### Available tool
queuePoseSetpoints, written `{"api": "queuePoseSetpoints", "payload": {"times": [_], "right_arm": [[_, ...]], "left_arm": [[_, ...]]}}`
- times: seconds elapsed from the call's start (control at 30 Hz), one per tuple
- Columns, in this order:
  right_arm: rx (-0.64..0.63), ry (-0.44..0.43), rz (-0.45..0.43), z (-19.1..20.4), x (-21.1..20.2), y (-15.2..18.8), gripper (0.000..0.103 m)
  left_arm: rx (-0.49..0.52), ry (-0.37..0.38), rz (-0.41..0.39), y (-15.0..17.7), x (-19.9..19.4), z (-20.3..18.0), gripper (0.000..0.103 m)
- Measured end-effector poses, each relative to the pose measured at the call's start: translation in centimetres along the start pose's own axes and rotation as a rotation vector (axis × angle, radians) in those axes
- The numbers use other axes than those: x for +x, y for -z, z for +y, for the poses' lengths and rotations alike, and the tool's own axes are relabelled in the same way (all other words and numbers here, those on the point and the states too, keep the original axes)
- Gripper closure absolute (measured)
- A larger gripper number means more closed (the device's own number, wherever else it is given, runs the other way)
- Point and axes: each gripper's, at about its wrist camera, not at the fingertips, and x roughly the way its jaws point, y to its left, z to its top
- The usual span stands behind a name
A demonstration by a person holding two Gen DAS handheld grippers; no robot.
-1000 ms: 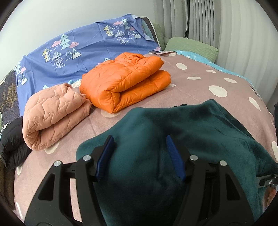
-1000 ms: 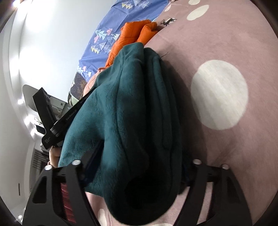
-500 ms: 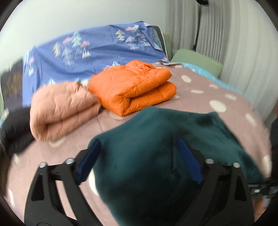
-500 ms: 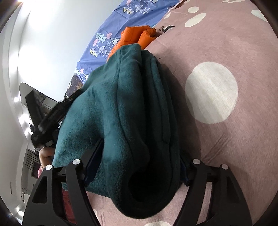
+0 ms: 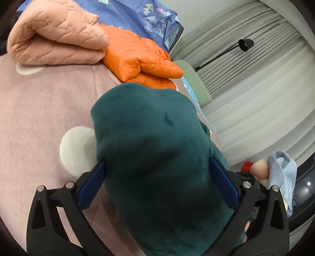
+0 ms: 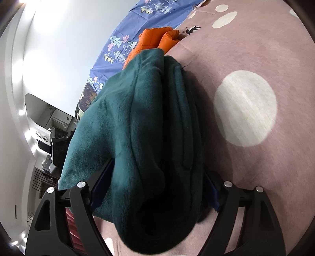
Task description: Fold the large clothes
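Observation:
A dark green fleece garment (image 5: 153, 128), folded into a thick bundle, lies on the pink dotted bed cover (image 5: 39, 102). My left gripper (image 5: 157, 161) straddles one end of it. Its jaws are opening very wide, and the blue pads (image 5: 92, 187) stand beside the fabric without squeezing it. In the right wrist view the same fleece (image 6: 137, 118) fills my right gripper (image 6: 157, 169). Those jaws are opening too, but the pads (image 6: 211, 191) still touch the bundle on both sides. Fabric bulges over the left pad.
A folded orange puffer jacket (image 5: 137, 57) and a folded pink quilted jacket (image 5: 55, 33) lie behind the fleece, before a blue tree-print sheet (image 5: 137, 13). A green pillow (image 5: 195, 80), grey curtains (image 5: 256, 88) and a black lamp (image 5: 245, 44) are at right. A hand (image 5: 259, 171) shows there.
My left gripper rolled, came down closer to the bed and spread its jaws from over the fleece to either side of it. The right jaws widened a little; the left gripper left that view.

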Motion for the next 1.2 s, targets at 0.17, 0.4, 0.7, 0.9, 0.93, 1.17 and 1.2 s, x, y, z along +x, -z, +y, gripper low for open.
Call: {"api": "queuePoseSetpoints", "payload": {"times": [0.17,0.4,0.7,0.9,0.93,1.17,1.2], "right_arm": [[-0.069,-0.015,-0.029,1.9,-1.1,-0.2,0.046],[-0.218,0.0,-0.202,6.0,-6.9,-1.2,0.051],[-0.257,0.097,-0.47,5.0,-13.7,-9.4,0.051],[-0.158,0.12,-0.59,0.0,-14.0,-19.9,0.051],[-0.147,0.131,-0.613,-1.3,-13.2,-21.8,0.051],[0.221,0.347,-0.44,-15.8,-3.5,-27.5,0.047],[0.209,0.347,-0.436,-15.9,-3.7,-27.5,0.046]], "left_arm": [[0.102,-0.026,-0.026,-0.4,-0.5,-2.4,0.01],[0.292,0.0,-0.15,-1.5,-2.4,-11.3,0.016],[0.499,0.077,-0.171,-9.0,4.5,-22.1,0.018],[0.543,0.003,-0.187,-17.9,15.7,-26.4,0.019],[0.555,-0.039,-0.211,-18.8,17.1,-26.5,0.02],[0.673,-0.373,0.006,-15.3,33.3,-20.3,0.023],[0.658,-0.305,-0.044,-14.6,33.3,-19.6,0.019]]}}
